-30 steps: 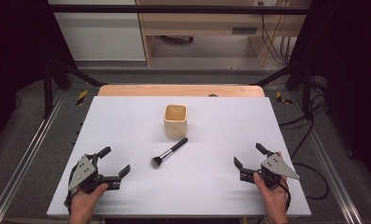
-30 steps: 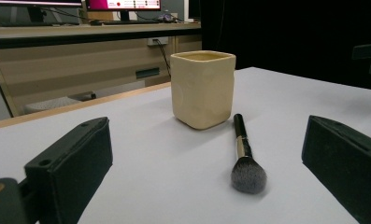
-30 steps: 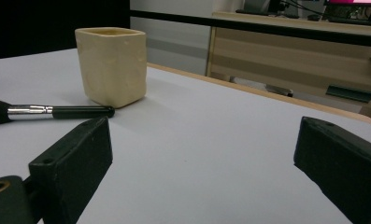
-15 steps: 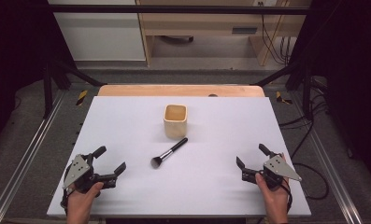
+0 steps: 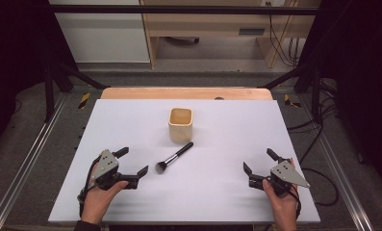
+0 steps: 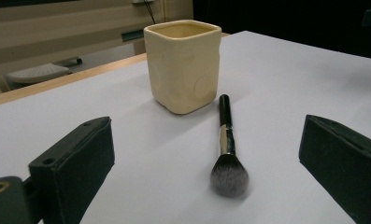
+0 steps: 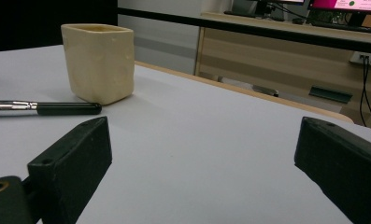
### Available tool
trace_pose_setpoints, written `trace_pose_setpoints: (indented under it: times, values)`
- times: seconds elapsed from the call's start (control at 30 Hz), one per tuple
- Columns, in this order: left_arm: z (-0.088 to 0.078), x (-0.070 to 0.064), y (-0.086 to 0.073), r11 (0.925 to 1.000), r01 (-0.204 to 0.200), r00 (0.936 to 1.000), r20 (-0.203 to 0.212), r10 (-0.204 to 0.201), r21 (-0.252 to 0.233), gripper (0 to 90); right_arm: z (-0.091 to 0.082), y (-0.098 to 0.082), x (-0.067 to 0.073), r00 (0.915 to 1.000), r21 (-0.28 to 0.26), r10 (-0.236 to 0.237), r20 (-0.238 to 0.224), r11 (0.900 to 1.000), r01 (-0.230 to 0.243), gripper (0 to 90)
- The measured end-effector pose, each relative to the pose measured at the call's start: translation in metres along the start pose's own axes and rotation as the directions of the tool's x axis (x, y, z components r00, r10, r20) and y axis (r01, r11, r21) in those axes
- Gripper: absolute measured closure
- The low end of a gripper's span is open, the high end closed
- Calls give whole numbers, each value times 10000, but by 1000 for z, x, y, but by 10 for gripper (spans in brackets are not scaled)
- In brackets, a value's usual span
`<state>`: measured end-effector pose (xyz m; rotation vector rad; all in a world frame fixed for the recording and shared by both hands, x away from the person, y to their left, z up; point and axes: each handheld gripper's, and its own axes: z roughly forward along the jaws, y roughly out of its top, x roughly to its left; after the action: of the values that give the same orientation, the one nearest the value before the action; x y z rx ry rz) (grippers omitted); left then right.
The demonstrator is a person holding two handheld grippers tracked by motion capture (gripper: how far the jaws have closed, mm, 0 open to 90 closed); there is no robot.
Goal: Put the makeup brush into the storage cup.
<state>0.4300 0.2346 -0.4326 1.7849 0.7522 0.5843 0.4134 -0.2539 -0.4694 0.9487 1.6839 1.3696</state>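
A cream square cup (image 5: 181, 124) stands upright near the middle of the white table (image 5: 236, 125). A makeup brush (image 5: 174, 158) with a black handle lies just in front of it, bristles toward the near left. My left gripper (image 5: 133, 161) is open, close to the left of the bristles and not touching them. In the left gripper view the brush (image 6: 226, 144) lies ahead between the open jaws of that gripper (image 6: 206, 126), with the cup (image 6: 183, 65) behind. At the near right my right gripper (image 5: 259, 160) is open and holds nothing. The right gripper view (image 7: 203, 126) shows the cup (image 7: 100, 60) and the brush handle (image 7: 57, 108) at the far left.
A wooden strip (image 5: 186, 93) runs along the table's far edge. Metal rails (image 5: 32, 154) flank both sides, and cables (image 5: 318, 139) lie on the floor at the right. A wooden desk (image 5: 217, 29) stands beyond the table.
My left gripper has moved right, closer to the brush's bristles. The right gripper has barely shifted. Cup and brush are where they were.
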Motion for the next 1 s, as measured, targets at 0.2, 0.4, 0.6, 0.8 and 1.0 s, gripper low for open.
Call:
trace_pose_setpoints:
  times: [0.2, 0.4, 0.6, 0.8, 1.0]
  values:
    - [17, 1, 19, 9942, -40, 9995, 309, 6, 1076, 42, -1, -1, -2, 10000, 1, -41, 40, 10000, 41, 43]
    - [41, -6, 45, 9798, -235, 9966, 823, 72, 1987, 38, 0, -2, -1, 9999, 135, -49, 92, 9999, 48, 43]
    - [67, -11, 58, 9590, -667, 9941, 1004, 403, 2754, 39, -2, -2, -2, 9999, 90, -48, 122, 9999, 47, 43]
    - [94, -17, 63, 9364, -844, 9916, 1215, 452, 3406, 43, -3, -1, -2, 9999, 57, -20, 123, 10000, 20, 43]
    - [112, -21, 64, 9064, -1361, 9879, 1235, 939, 3998, 33, -3, -1, -3, 9999, 51, -69, 134, 10000, 69, 44]
